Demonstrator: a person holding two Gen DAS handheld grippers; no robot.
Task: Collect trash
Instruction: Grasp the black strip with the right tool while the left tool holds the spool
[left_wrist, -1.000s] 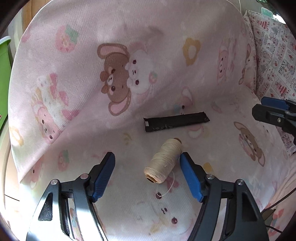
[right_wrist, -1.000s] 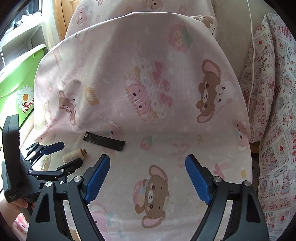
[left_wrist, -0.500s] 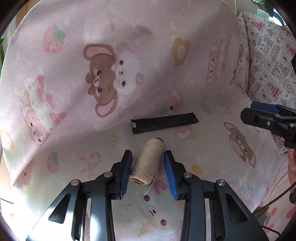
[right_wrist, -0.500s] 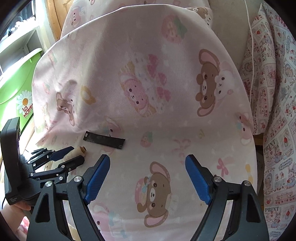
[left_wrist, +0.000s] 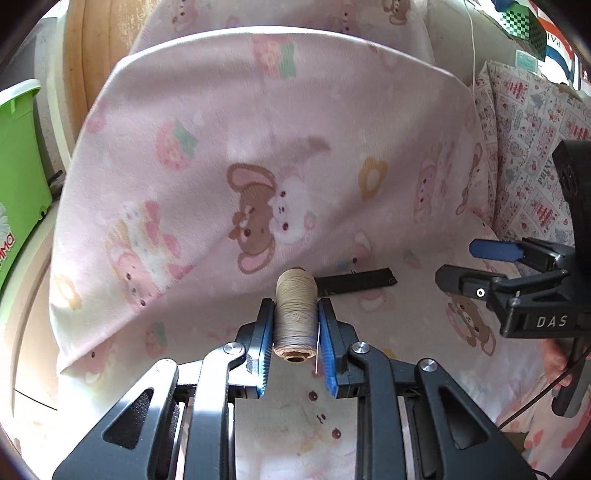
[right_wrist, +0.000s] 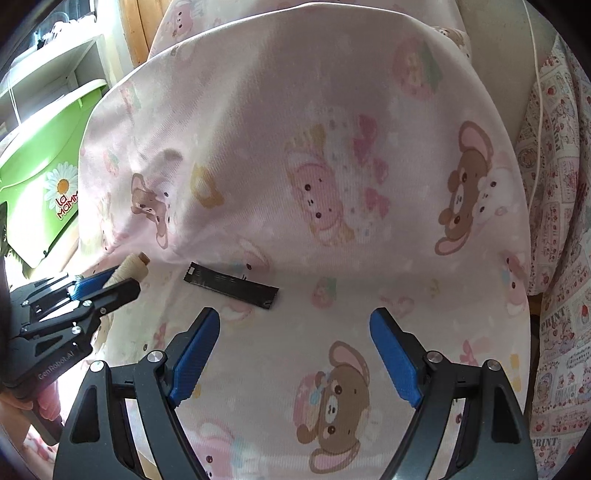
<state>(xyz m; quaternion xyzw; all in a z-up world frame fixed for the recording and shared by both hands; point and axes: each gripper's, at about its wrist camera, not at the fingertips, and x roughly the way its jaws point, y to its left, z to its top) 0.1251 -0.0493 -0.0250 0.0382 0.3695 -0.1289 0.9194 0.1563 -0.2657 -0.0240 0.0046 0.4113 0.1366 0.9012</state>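
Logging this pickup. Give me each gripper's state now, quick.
Left gripper: jaws closing on the spool of thread, pads pressing its sides.
Right gripper: open, nothing between its jaws.

My left gripper is matt black plastic with silvery metal screws; its blue pads are ribbed and rubbery-looking, closing on a spool wound in beige thread, fibrous and dull. The pink cloth under it is soft woven cotton, printed, matt. At centre right lies a black strip, a flat wrapper with a faint sheen. In the left of the frame the green bin is smooth glossy plastic. My right gripper has the same matt black plastic.
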